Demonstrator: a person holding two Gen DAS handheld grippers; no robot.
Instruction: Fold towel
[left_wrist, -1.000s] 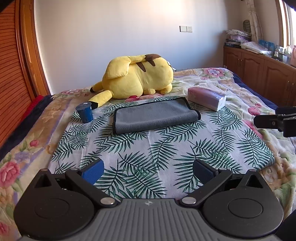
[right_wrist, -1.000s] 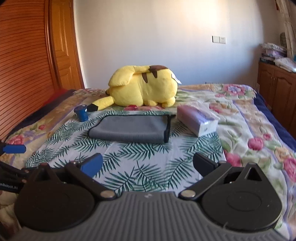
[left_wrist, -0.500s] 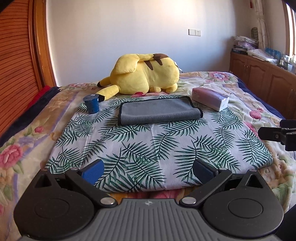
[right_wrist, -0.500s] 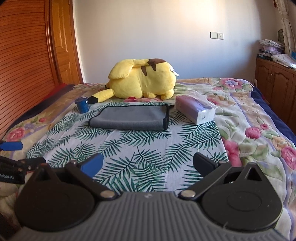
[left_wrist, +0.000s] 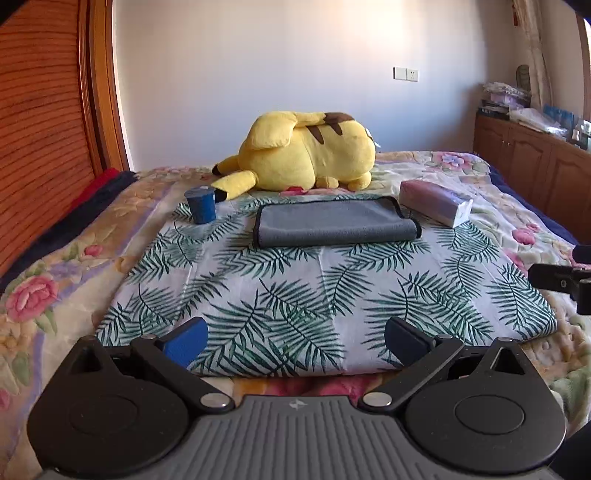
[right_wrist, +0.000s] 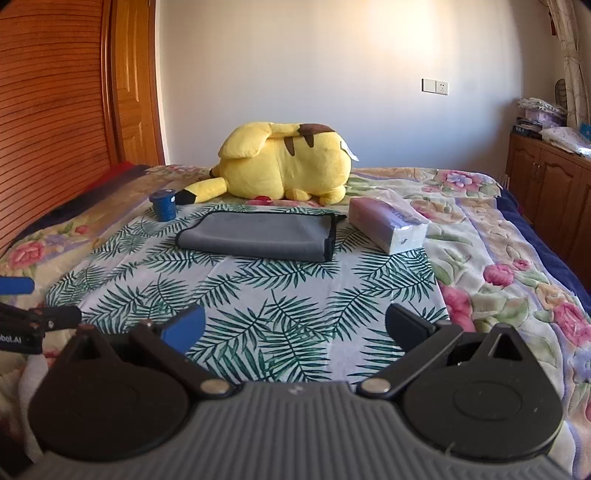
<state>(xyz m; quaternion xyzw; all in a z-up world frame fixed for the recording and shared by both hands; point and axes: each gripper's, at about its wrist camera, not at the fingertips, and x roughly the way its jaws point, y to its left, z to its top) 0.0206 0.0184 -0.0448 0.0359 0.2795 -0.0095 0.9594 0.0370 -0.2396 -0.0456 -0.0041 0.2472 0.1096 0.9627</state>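
Left tool: your left tool (left_wrist: 293, 338) hangs over the near edge of the palm-leaf sheet (left_wrist: 332, 288), its fingers spread wide with nothing between them
Right tool: your right tool (right_wrist: 295, 326) sits low over the same sheet (right_wrist: 280, 295), fingers likewise wide apart and holding nothing
Towel: the grey towel (left_wrist: 334, 224) lies folded flat at the far end of the palm-leaf sheet, well apart from both of your tools; in the right wrist view (right_wrist: 258, 240) its dark-trimmed edges run along the right and left sides
Around the towel: a yellow plush toy (left_wrist: 306, 158) lies just behind it, a blue cup (left_wrist: 200, 204) stands to its left, and a tissue pack (left_wrist: 436, 203) rests to its right
Bed: the sheet is spread on a floral blanket (right_wrist: 509, 266) covering the bed
Room: you have a wooden wardrobe (left_wrist: 40, 122) on the left and a wooden cabinet (left_wrist: 532, 162) on the right
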